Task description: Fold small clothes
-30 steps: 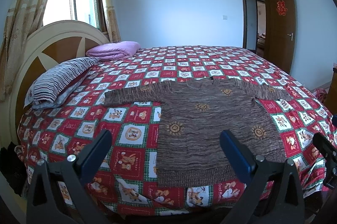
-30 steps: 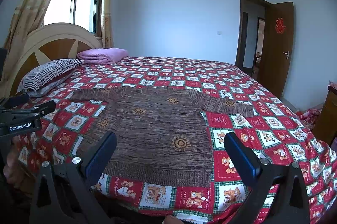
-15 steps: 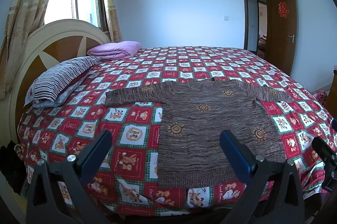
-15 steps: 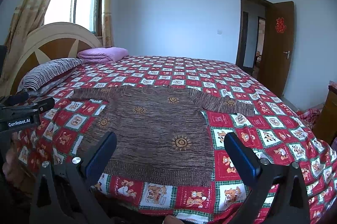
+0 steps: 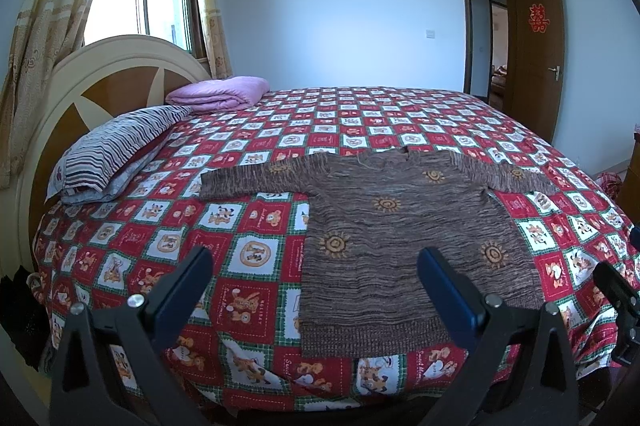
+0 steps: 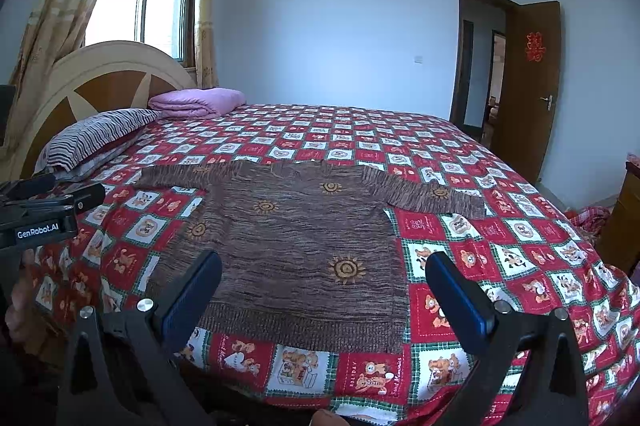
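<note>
a brown knitted sweater (image 5: 400, 238) lies flat on the bed (image 5: 248, 258), near the near edge, sleeves stretched out left and right, ribbed hem nearest. the left tool (image 5: 316, 290) and right tool (image 6: 324, 286) hover short of the hem, both spread wide and empty. the knit looks soft, limp and fairly thick, likely to sag and stretch, so pinching a sleeve cuff or hem corner seems best.

A brown streaked sweater (image 5: 404, 226) with orange sun motifs lies on a bedspread (image 5: 248, 254) checked in red, white and green with cartoon bears. At ten o'clock from it is a pillow (image 5: 116, 146) striped navy and white; beyond, a plain lilac blanket (image 5: 220, 94). Cream-and-brown headboard (image 5: 100, 78); blue gripper pads (image 6: 192, 290).
</note>
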`<state>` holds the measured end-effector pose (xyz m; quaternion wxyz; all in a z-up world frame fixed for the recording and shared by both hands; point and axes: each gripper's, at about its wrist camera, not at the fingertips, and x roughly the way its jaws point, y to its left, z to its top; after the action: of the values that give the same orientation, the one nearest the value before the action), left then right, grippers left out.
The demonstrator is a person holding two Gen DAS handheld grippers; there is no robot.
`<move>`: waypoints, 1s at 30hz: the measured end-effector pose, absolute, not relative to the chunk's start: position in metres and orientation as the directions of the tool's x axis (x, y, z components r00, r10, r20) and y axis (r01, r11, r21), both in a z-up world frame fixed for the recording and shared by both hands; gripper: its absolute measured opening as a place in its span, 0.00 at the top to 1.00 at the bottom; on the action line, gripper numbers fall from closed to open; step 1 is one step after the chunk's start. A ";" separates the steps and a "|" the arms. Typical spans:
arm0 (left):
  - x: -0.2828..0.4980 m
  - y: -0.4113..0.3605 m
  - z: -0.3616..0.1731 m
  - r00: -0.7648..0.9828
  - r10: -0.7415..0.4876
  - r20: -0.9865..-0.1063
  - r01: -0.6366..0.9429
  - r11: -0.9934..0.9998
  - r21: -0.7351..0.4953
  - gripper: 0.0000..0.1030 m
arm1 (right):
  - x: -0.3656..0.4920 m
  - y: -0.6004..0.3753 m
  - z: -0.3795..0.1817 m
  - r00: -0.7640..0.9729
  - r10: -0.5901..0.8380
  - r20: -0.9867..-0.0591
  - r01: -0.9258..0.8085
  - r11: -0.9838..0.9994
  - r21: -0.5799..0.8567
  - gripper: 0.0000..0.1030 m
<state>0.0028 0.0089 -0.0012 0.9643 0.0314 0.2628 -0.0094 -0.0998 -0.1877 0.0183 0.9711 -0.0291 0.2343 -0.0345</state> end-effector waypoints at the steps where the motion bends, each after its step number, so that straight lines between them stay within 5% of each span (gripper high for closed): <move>1: 0.003 0.009 -0.001 0.862 -0.001 -0.507 0.035 0.998 0.056 0.00 | -0.100 -0.187 0.018 0.888 -0.079 -0.453 0.051 0.996 -0.074 0.01; 30: 0.024 0.012 -0.021 0.836 -0.013 -0.549 0.061 0.996 0.069 0.00 | -0.079 -0.194 -0.005 0.873 0.049 -0.485 -0.081 0.996 -0.044 0.01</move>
<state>0.0245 0.0116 -0.0211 0.9572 0.0420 0.2858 -0.0193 -0.0792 -0.1936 -0.0048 0.9673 -0.0315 0.2496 0.0335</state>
